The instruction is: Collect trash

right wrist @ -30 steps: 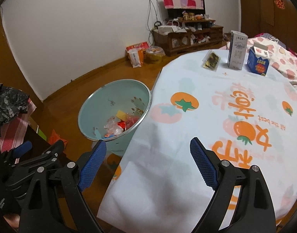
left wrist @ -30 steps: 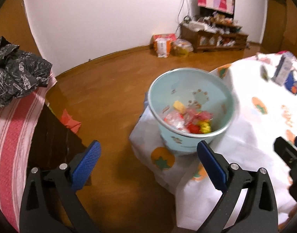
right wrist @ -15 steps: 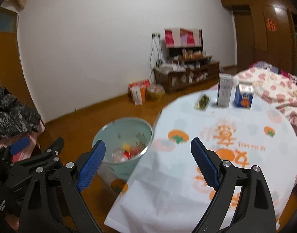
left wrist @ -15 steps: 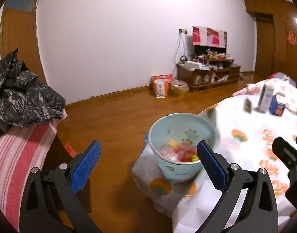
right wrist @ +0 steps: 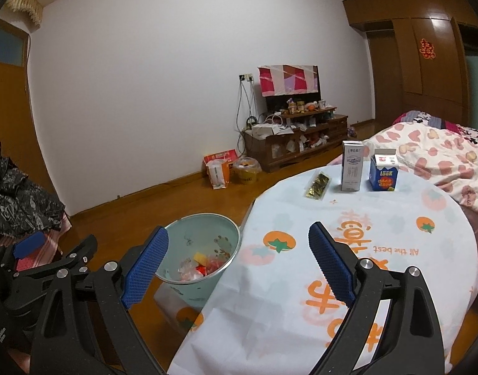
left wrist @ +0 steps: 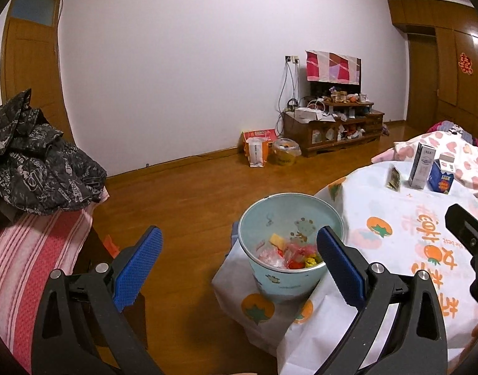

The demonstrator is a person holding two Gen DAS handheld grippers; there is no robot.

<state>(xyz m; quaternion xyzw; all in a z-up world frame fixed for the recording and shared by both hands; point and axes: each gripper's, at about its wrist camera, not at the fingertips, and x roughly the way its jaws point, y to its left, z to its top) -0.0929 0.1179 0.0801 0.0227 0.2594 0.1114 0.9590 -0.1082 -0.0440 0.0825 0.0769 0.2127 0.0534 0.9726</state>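
Between the pads of the left tongs (left wrist: 239, 261), which gape wide and grip nothing, one round pale-blue bin (left wrist: 290, 243) stands on the wooden floor, touching the bench's drooping cloth (left wrist: 392, 228). Crinkled wrappers (left wrist: 290, 254) in red, yellow and clear film lie at its bottom. Far beyond the right pad, three pieces of trash stand on the bench: one flat gold packet (left wrist: 393, 178), one tall white carton (left wrist: 421, 165), one short blue carton (left wrist: 442, 178). Against a second ago, this camera is tilted up, and the bin looks smaller and lower.

Seen from the right wrist, the right tongs (right wrist: 237, 261) are likewise spread wide and empty above the bench's near edge. Ahead of them, well apart, are the same packet (right wrist: 317, 185) and two cartons (right wrist: 352, 166) (right wrist: 383, 175), boxy and upright. The bin (right wrist: 204, 250) sits just past the left pad. One pair of black tongs shows at the left edge; earlier the cartons sat higher in view.
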